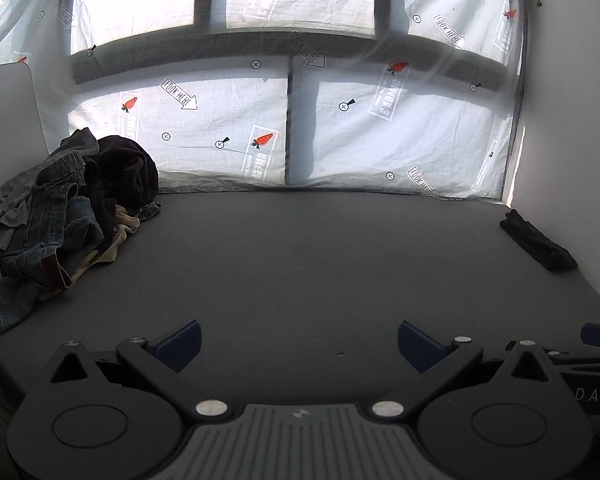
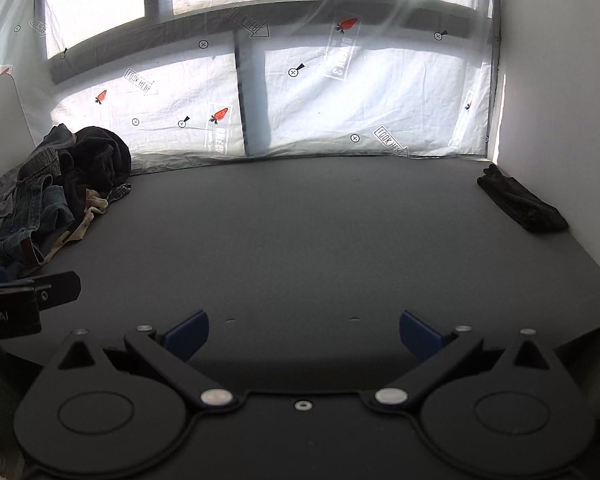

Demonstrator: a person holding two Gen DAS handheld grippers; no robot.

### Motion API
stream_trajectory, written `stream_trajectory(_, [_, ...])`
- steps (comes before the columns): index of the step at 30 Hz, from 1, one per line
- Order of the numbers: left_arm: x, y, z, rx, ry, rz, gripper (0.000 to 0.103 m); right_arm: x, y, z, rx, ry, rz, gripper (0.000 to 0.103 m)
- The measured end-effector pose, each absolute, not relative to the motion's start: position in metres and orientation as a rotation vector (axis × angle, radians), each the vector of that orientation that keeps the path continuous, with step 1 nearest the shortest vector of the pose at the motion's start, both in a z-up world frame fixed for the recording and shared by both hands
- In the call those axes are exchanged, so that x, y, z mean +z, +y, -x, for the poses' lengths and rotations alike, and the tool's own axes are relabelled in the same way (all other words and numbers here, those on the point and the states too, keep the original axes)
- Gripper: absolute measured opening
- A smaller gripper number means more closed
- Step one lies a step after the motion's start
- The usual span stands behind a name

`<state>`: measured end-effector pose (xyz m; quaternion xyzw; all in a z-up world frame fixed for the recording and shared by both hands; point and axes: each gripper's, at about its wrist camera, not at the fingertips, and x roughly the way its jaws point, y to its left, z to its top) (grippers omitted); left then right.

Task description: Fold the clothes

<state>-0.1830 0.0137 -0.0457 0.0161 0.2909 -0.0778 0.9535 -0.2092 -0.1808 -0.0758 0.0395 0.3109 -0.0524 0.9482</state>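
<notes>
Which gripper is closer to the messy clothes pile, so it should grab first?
Probably the left gripper. The clothes pile lies at the table's far left, on its side. The right gripper sits farther right. Both are open and empty.

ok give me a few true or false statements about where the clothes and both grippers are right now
1. The pile of unfolded clothes sits at the far left of the table. True.
2. The left hand-held gripper is clamped on denim. False: its fingers are spread apart and hold nothing.
3. A folded dark garment lies at the far right, near the white wall. True.
4. The right hand-held gripper is shut. False: it is open and empty.
5. A shirt lies spread flat in the middle of the table. False: no garment lies there.
</notes>
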Motion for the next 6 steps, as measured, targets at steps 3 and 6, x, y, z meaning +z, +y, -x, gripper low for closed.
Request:
stream_trajectory(3, [-0.0448, 0.012, 0.1836, -0.165, 0.588, -0.034, 0.103, -0.0751, -0.178, 0.2104, -0.102, 0.629, -0.064, 0.103])
stream_trajectory(6, [-0.0438, 0.0094, 0.1839, -0.165, 0.58, -0.041, 0.103, -0.0728, -0.1776, 0.2116, -0.105, 0.62, -0.054, 0.103])
